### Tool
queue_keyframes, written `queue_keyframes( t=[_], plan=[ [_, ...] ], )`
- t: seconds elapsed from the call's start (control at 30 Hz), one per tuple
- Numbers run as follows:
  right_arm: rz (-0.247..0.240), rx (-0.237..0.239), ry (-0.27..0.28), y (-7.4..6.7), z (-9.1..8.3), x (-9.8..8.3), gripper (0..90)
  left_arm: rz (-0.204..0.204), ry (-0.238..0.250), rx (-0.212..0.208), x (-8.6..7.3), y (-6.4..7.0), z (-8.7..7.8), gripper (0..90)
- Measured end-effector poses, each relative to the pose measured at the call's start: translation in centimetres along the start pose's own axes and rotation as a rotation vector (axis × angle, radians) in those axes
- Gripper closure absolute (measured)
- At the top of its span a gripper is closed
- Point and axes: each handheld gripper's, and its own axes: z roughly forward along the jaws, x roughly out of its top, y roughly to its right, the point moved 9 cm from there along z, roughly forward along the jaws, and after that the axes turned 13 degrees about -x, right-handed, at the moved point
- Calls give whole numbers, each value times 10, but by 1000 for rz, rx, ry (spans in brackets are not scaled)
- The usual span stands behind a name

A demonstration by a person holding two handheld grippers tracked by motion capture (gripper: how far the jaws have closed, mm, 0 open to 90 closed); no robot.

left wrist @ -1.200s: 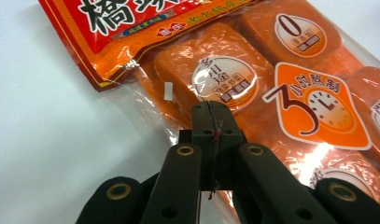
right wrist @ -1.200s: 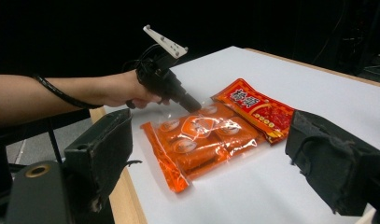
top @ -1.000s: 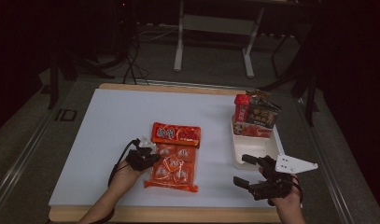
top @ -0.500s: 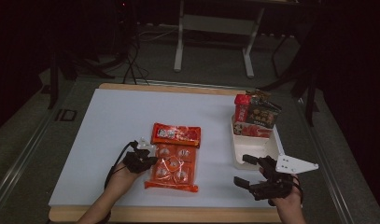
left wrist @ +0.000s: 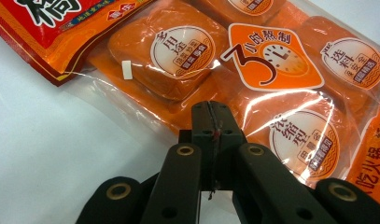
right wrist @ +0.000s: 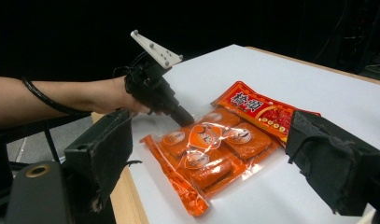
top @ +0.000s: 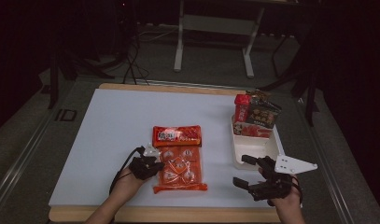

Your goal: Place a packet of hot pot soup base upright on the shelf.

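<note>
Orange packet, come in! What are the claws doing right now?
Left claw shut, tip at orange packet's edge. Right claw open, empty. White tub of snacks stands apart; nothing blocking.

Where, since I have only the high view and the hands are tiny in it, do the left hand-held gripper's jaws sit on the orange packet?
Observer: The left gripper view shows the left hand-held gripper shut, its tips over the clear film at the side edge of the orange packet.
Operator: Is any film pinched between them?
Observer: I cannot tell. The jaws meet in a tight seam and no film shows in it.
Operator: And the other one?
Observer: In the right gripper view the right hand-held gripper stands wide open. Nothing is between its jaws, and the packet lies beyond them.
</note>
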Motion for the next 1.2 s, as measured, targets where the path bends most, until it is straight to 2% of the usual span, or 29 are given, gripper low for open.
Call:
queue_keyframes(
  t=[0.07, 0.23, 0.27, 0.37, 0.57, 0.73, 0.83, 0.9, 1.2],
  plan=[
    [5, 3, -3, 0, 0, -1, 147, -9, 2, -9, 0, -1, -2, 900],
    [5, 3, -1, 0, 0, -1, 147, -22, 16, 1, 1, -5, -7, 900],
    [2, -2, -2, 1, 0, -1, 147, -36, 24, 20, 2, -11, -11, 900],
    [6, -1, -2, 2, 0, -1, 147, -53, 28, 37, 3, -19, -13, 900],
    [2, -2, -2, 1, -1, -1, 147, -73, 36, 58, 7, -31, -8, 900],
    [3, -5, 3, 3, -2, -1, 147, -73, 46, 66, 11, -32, -1, 900],
    [2, -6, 2, 3, -2, -1, 147, -64, 42, 61, 17, -30, 4, 900],
    [-1, -5, 1, 2, -2, -1, 147, -52, 36, 73, 19, -29, 5, 900],
    [-2, -4, 8, 2, -3, 0, 150, -33, 36, 51, 29, -23, 16, 900]
  ],
)
